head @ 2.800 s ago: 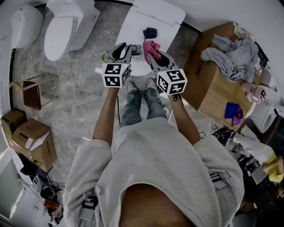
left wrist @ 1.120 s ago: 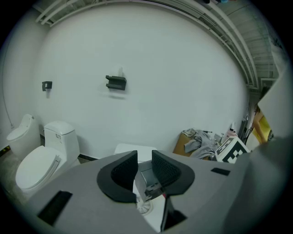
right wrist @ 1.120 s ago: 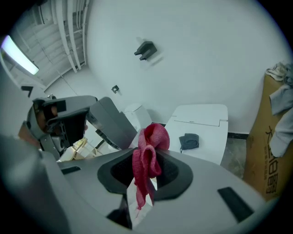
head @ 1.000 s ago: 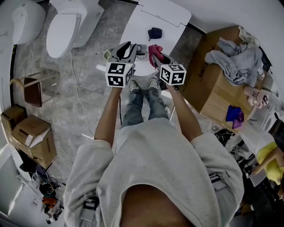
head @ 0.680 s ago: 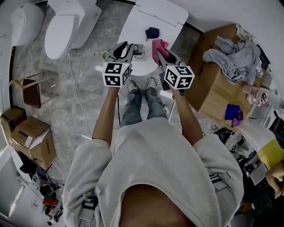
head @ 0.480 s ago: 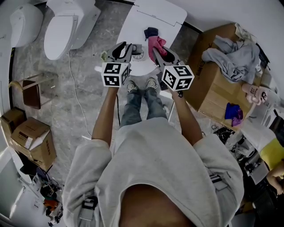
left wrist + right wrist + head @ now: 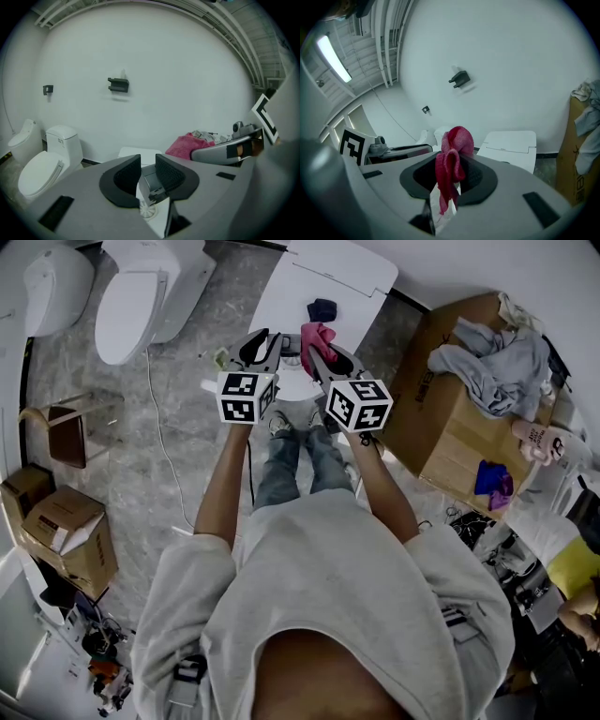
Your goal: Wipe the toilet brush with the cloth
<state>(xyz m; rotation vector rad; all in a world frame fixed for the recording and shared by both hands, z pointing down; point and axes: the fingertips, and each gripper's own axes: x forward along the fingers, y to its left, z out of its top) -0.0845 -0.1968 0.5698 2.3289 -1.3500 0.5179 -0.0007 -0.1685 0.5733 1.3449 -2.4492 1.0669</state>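
Since a second ago, the right gripper [image 7: 322, 352] has been lifted up and brought a bit closer to the left gripper [image 7: 262, 346]. The pink cloth [image 7: 452, 161] has been carried along with it. The left gripper has been kept in its place.

Both grippers are held side by side over the near end of the white surface [image 7: 342, 276]. The left gripper's jaws are partly closed, and a grey part of the toilet brush [image 7: 151, 182] is pinched between them. A small white round part can be seen just under the grey part. So the brush is found over the near end of the white surface. Whether it is resting on the white surface cannot be told.

The right gripper's jaws are closed tight on the cloth. One bunch of cloth is pushed up above the jaws, and a loose end is left hanging down below them. The cloth is held just beside the brush, above the same end of the white surface. Whether the cloth is touching the brush cannot be told.

A small dark blue thing [image 7: 322, 308] is laid near the middle of the white surface. A white toilet [image 7: 136, 310] is stood on the floor to the left of the white surface. A big cardboard box [image 7: 450, 437] is set to the right of the white surface, and grey clothes [image 7: 497, 367] are piled on top of it.
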